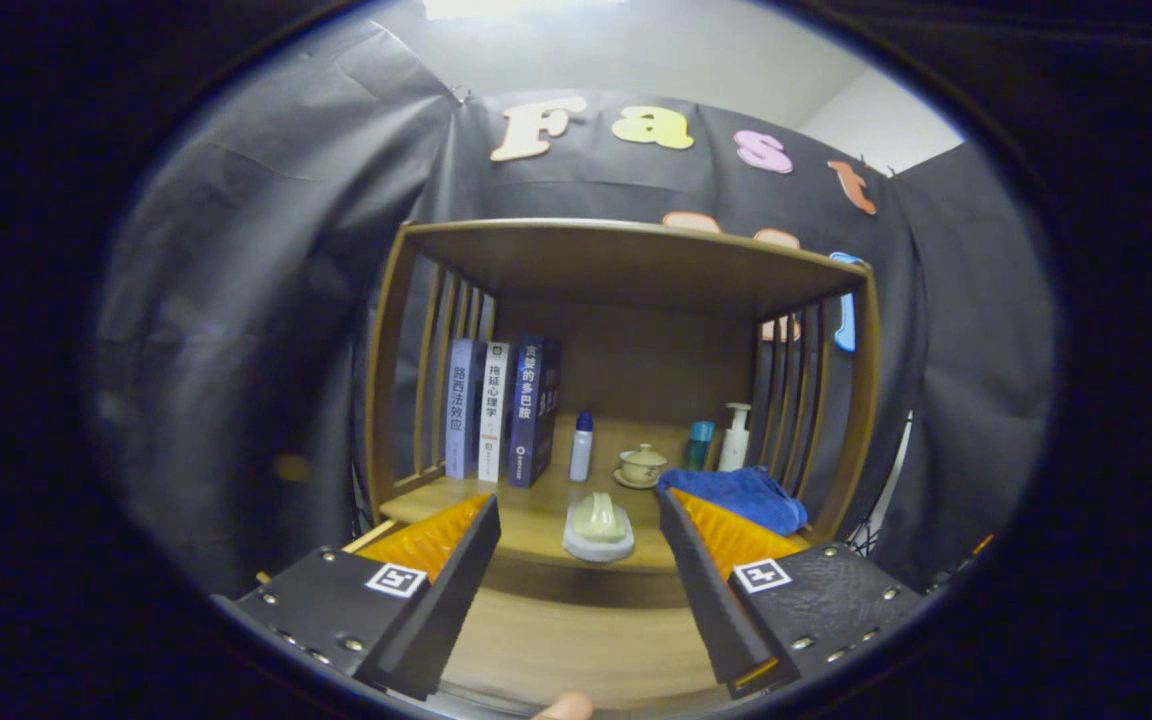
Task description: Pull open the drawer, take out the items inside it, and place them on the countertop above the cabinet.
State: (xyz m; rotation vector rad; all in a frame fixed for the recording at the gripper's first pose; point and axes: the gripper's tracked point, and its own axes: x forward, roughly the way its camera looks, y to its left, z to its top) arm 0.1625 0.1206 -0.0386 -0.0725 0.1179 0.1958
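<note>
A wooden cabinet stands ahead with a shelf-like countertop (536,515) under a wooden roof. A pale green soap-like item on a white dish (598,528) rests at the countertop's front edge, just beyond my fingertips and level with the gap between them. My gripper (578,505) is open, its fingers spread wide and touching nothing. Below the countertop's edge, between the fingers, lies a light wooden surface (576,640) that looks like the pulled-out drawer. A person's fingertip (563,708) pokes in at its near side.
On the countertop stand three books (496,410) at the left, a small white bottle with a blue cap (582,445), a lidded teacup (642,466), a teal bottle (699,443) and a white pump bottle (735,437). A folded blue towel (736,495) lies at the right front. Slatted side walls (431,380) close both sides.
</note>
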